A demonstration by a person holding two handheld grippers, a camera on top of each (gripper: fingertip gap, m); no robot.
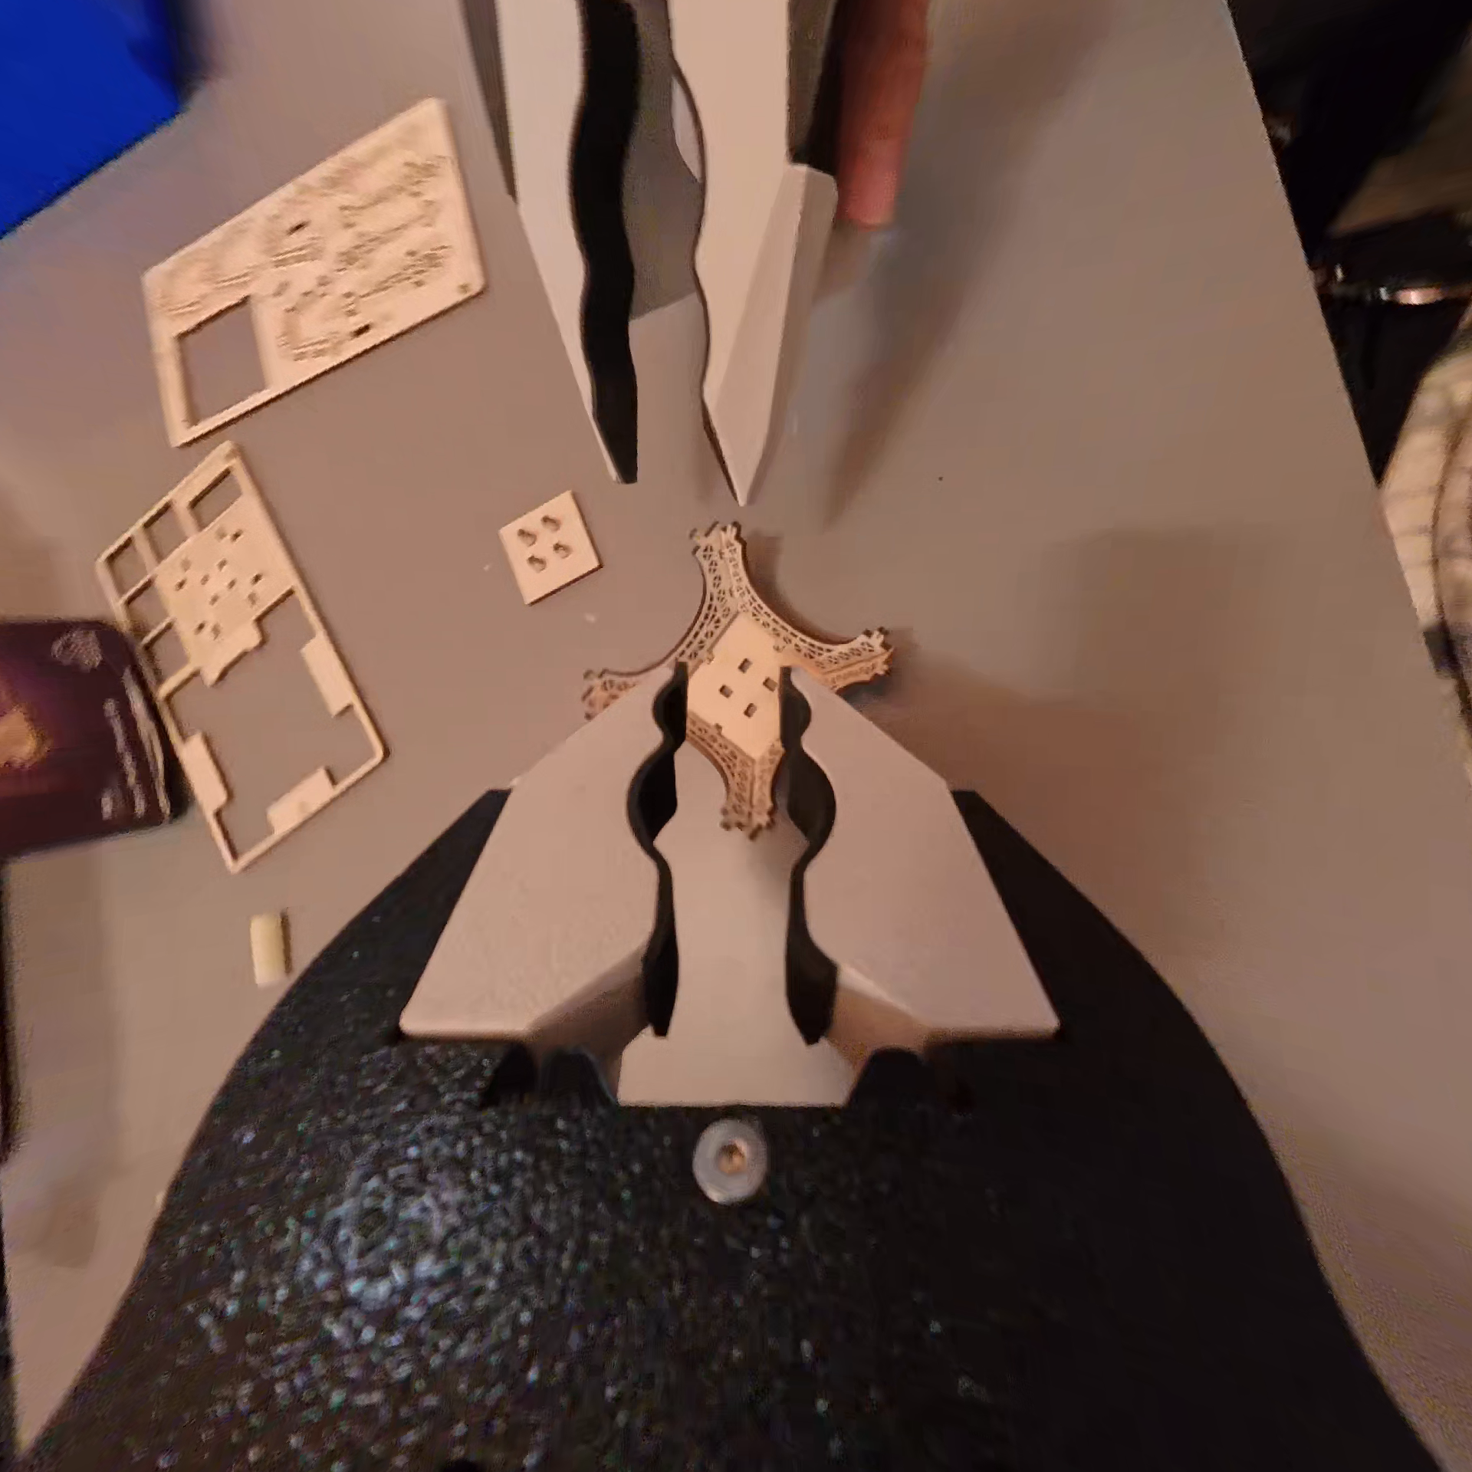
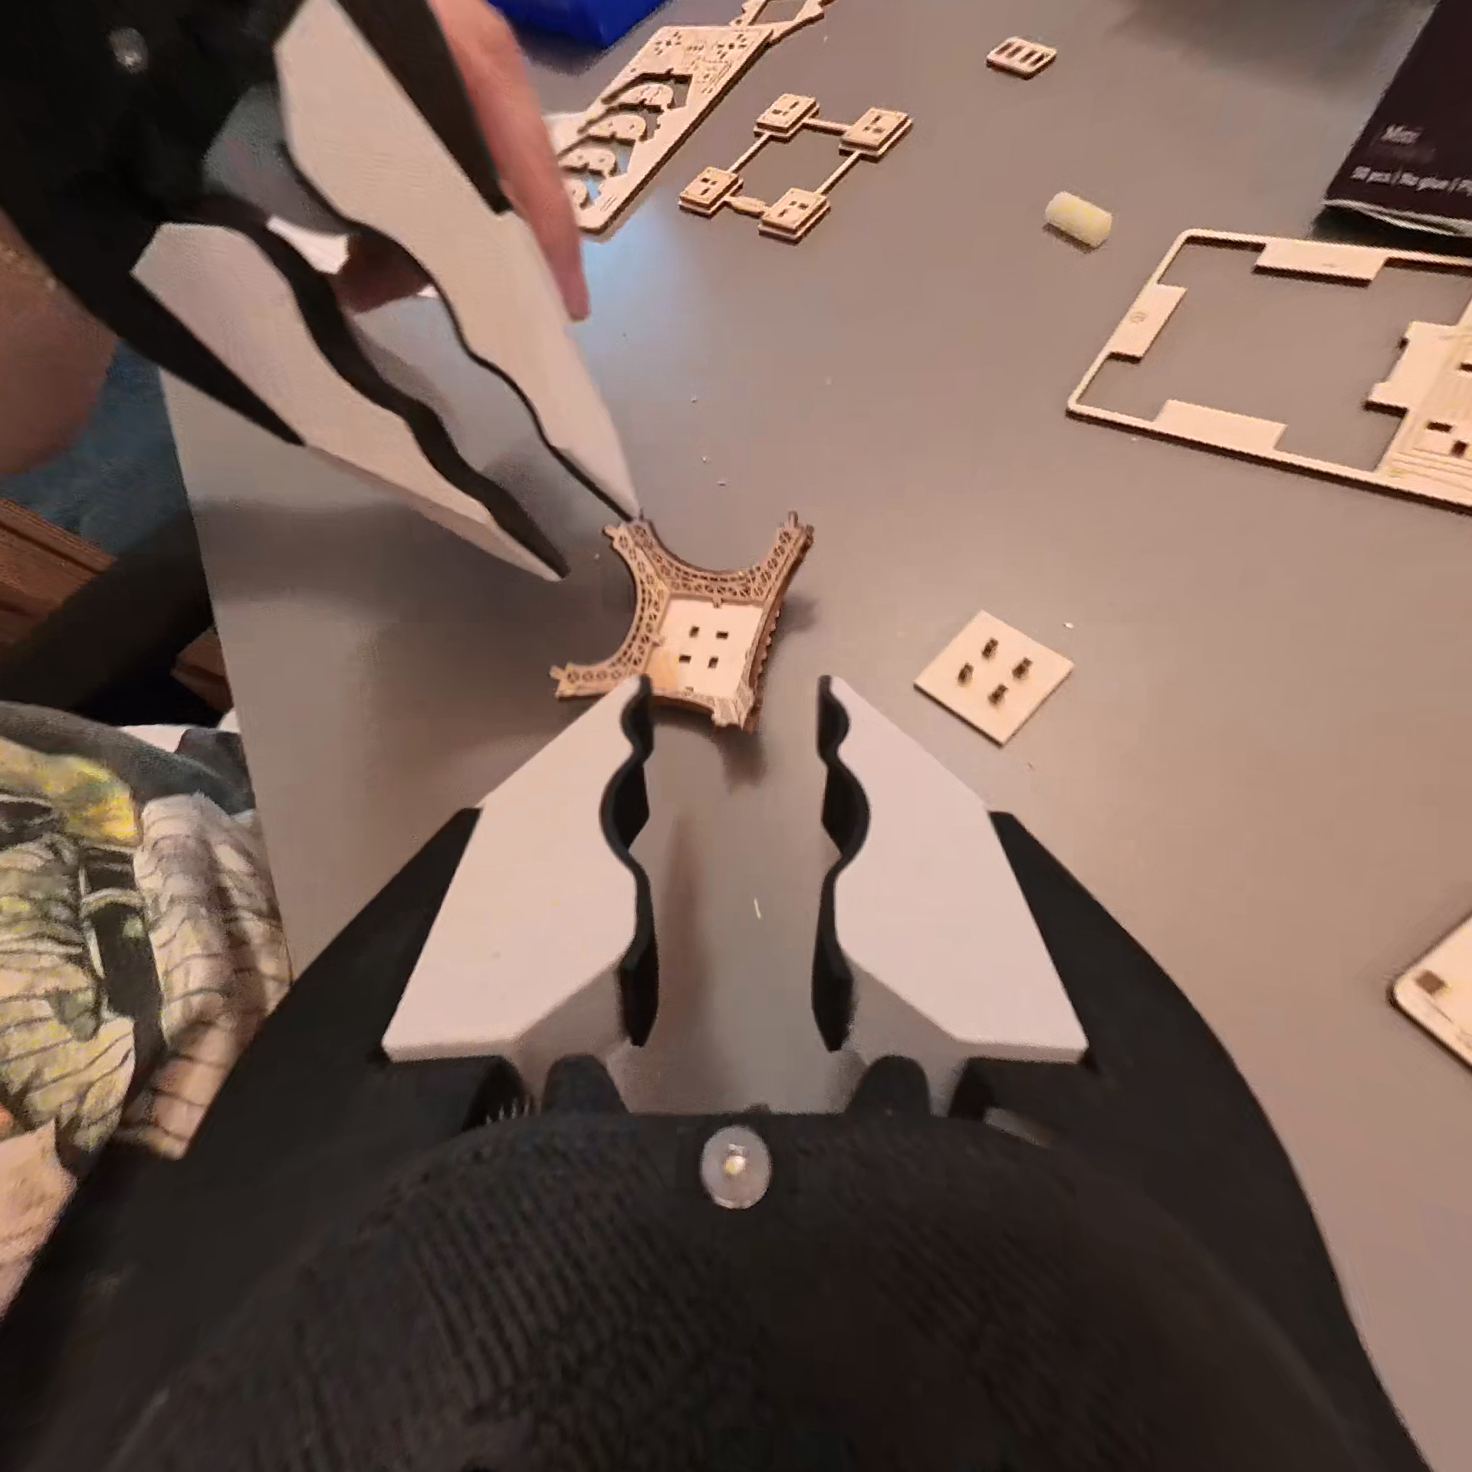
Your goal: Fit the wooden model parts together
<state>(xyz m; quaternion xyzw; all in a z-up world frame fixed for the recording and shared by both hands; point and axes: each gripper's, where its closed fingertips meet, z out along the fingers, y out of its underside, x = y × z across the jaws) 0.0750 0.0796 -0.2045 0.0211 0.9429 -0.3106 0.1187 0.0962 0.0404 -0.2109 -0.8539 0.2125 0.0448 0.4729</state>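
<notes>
The lattice base (image 2: 689, 629), a four-legged wooden tower foot with a slotted square deck, lay on the grey desk (image 2: 1035, 494) close to its near edge, legs splayed outward. Beside it, toward the middle of the desk, lay the small square plate (image 2: 993, 677) with four slots, probably the next piece to seat.

The left gripper (image 1: 733, 681) reached over the base with its tongs narrowly parted on either side of the deck; whether they pressed on it could not be told. The right gripper (image 2: 729, 689) stood with its tongs wide and held nothing, its tips just short of the base.

The base looked very light and stiff but brittle: its thin laser-cut legs would likely snap under a squeeze, so the solid deck edges seemed the safest hold. The plate was thin, flat and hard to lift off the smooth top; sliding it to an edge might help.

Further in lay the punched-out sheets (image 1: 239, 661), a pale cylinder (image 2: 1078, 217) and a dark booklet (image 2: 1410, 119). The room was dim; a patterned cloth (image 2: 119, 916) hung past the desk edge.
</notes>
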